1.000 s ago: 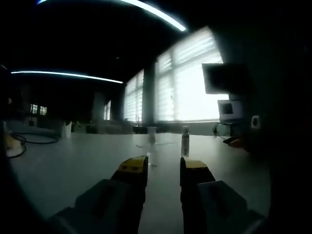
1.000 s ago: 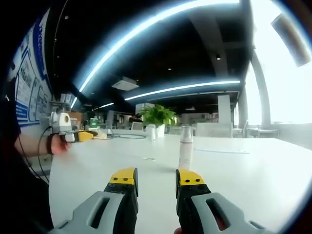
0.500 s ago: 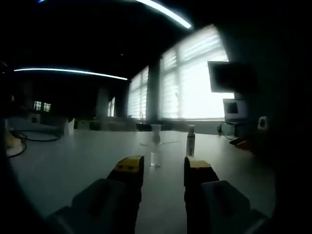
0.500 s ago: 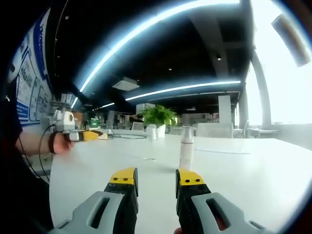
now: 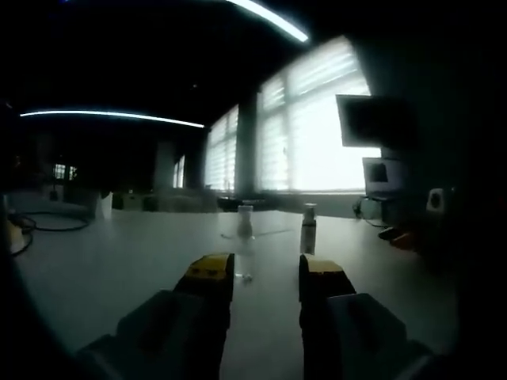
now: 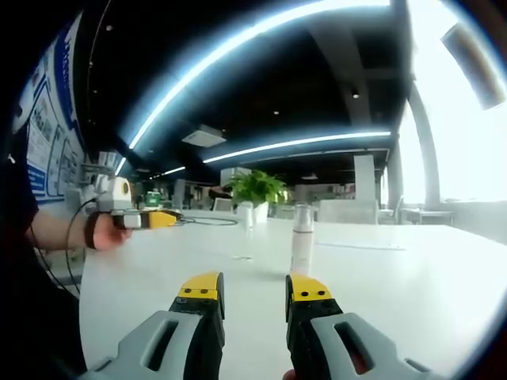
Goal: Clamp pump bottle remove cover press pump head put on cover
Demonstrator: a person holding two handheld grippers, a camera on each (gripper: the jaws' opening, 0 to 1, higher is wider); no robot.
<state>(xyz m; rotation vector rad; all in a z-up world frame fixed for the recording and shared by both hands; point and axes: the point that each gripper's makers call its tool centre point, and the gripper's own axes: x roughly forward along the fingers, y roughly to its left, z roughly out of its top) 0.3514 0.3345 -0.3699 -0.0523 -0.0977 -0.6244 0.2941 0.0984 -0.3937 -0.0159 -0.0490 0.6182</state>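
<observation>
The pump bottle (image 6: 302, 238) stands upright on the white bench (image 6: 412, 269), ahead of the right gripper (image 6: 253, 291) and a little to the side of its right finger. In the left gripper view the pump bottle (image 5: 308, 229) is small and dim against the bright windows (image 5: 317, 127), so its cover is hard to make out. The fingers (image 6: 200, 289) of the right gripper are spread apart and hold nothing. The left gripper (image 5: 265, 271) also has its fingers (image 5: 207, 270) spread and empty. A small cup-like thing (image 5: 245, 222) stands near the bottle; I cannot tell what it is. In the right gripper view the left gripper (image 6: 146, 219) comes in from the side, held by a hand (image 6: 107, 235). A potted plant (image 6: 257, 192) stands far behind.
</observation>
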